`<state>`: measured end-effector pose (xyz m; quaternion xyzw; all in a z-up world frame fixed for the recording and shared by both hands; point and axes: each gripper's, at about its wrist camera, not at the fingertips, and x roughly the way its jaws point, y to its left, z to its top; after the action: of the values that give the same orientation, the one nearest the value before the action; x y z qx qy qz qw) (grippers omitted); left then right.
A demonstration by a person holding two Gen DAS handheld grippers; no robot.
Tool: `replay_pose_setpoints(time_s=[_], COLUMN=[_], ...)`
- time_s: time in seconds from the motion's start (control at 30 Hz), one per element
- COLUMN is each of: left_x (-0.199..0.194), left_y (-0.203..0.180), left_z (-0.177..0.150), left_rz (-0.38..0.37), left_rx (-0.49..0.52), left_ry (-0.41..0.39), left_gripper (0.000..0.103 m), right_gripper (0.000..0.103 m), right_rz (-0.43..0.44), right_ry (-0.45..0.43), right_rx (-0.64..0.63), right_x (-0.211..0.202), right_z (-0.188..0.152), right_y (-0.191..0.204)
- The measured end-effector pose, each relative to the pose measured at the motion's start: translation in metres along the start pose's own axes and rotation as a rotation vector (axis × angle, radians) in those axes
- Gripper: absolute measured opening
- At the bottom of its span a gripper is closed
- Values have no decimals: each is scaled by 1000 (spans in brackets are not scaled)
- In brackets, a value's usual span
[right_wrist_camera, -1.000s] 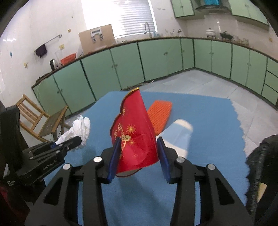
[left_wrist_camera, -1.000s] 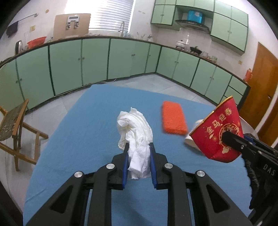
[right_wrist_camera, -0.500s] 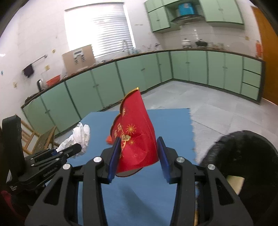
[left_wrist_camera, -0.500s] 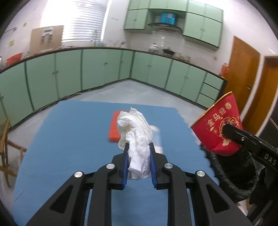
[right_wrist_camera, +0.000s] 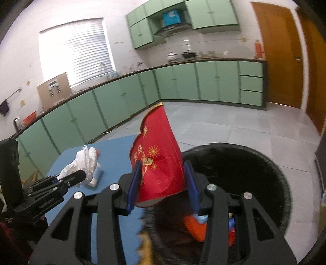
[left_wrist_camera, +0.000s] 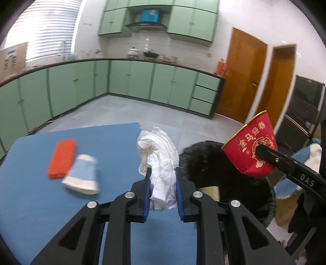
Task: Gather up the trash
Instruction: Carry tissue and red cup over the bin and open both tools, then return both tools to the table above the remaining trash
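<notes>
A long run of pale green base cabinets (right_wrist_camera: 183, 81) under a dark countertop (left_wrist_camera: 142, 59) curves around the white-walled kitchen, with matching green wall cupboards (left_wrist_camera: 191, 18) flanking a range hood (right_wrist_camera: 173, 28) that carries a blue box (left_wrist_camera: 150, 15). A bright window with white horizontal blinds (right_wrist_camera: 75, 49) lights the room from the far left, above a grey tiled floor (right_wrist_camera: 234, 126), and two brown wooden doors (left_wrist_camera: 242, 79) stand at the right

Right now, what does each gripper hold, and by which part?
Left gripper clamps the crumpled white tissue wad at its lower end. Right gripper clamps the red gold-printed paper envelope by its lower sides.
</notes>
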<state>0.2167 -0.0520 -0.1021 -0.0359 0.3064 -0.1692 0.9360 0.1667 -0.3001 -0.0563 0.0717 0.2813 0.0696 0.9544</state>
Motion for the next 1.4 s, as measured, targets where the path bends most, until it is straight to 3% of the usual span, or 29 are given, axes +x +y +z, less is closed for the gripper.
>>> replay_pose_setpoints(time_s=[0.33,0.67,0.73,0.8,1.0,1.17,1.4], left_x=[51,96,101,105,95,70,16], left_y=[-73,-109,-109,-110,-98,-71,10], left_z=[-1,-3,-4,-4,-4,0,-2], left_rz=[-121,-172,-178,-187,-173,-107,49], left_rx=[67,108,107,101,78,54,-11], left_ry=[39,95,108,112,94,48,-8], left_gripper=[21,22,27,42,58,75,79], right_gripper=[40,43,45,52,91,95,96], right_rz=[-88,-174,-197,-216,-280,-253,-122], right_ry=[8,60,77,88,67,64,48], right_rx=[39,85,91,95,103,117,66], right_x=[0,20,24,27,20,15,27], right_z=[-23,-40,-44,-45,-47,-38,-23], right_y=[-62,-108,-114,-118,-113,-91,-24])
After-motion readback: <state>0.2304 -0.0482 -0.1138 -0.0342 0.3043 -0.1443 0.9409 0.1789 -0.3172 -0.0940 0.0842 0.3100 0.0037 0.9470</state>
